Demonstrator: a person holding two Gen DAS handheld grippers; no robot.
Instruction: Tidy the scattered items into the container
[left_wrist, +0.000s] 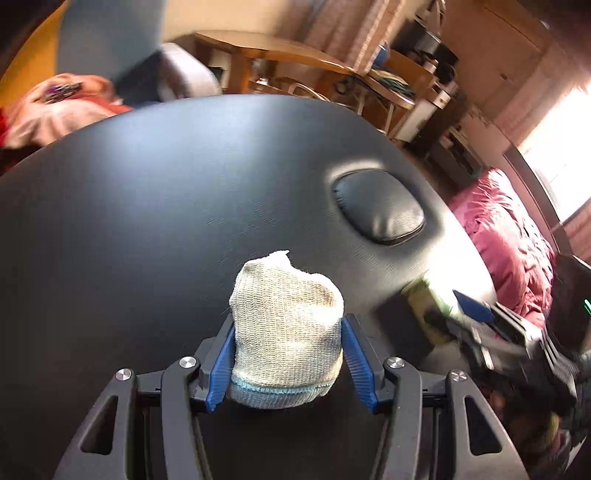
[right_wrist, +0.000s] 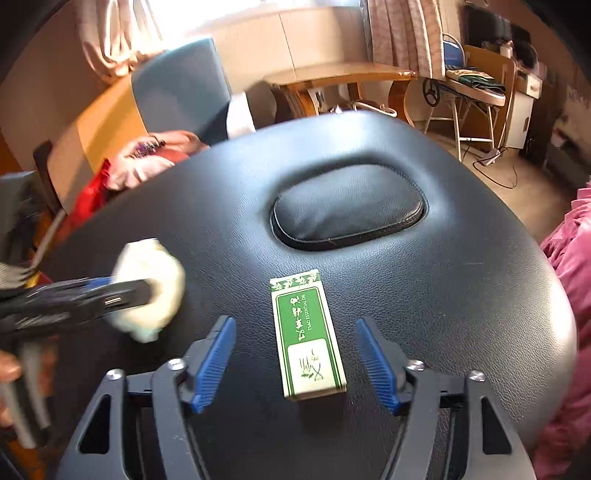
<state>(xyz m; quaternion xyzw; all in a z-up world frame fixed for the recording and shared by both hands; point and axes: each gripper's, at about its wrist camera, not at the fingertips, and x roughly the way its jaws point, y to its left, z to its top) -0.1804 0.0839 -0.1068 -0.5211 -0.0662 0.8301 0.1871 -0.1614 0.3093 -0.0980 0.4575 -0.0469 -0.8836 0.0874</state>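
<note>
A rolled beige knit cloth (left_wrist: 284, 314) with a pale blue hem stands between the blue pads of my left gripper (left_wrist: 288, 325), which is shut on it just above the black padded table (left_wrist: 147, 221). The right wrist view shows the same roll (right_wrist: 151, 280) blurred at the left. A green and white essential oil box (right_wrist: 306, 339) lies flat on the table. My right gripper (right_wrist: 294, 322) is open around the box, with a gap between each pad and its sides. No container is in view.
An oval cushion (right_wrist: 347, 206) is set into the table beyond the box. A pink quilt (left_wrist: 509, 240) lies off the table's right edge. A heap of red and pink clothes (right_wrist: 140, 162) sits past the far left edge. Wooden furniture stands behind.
</note>
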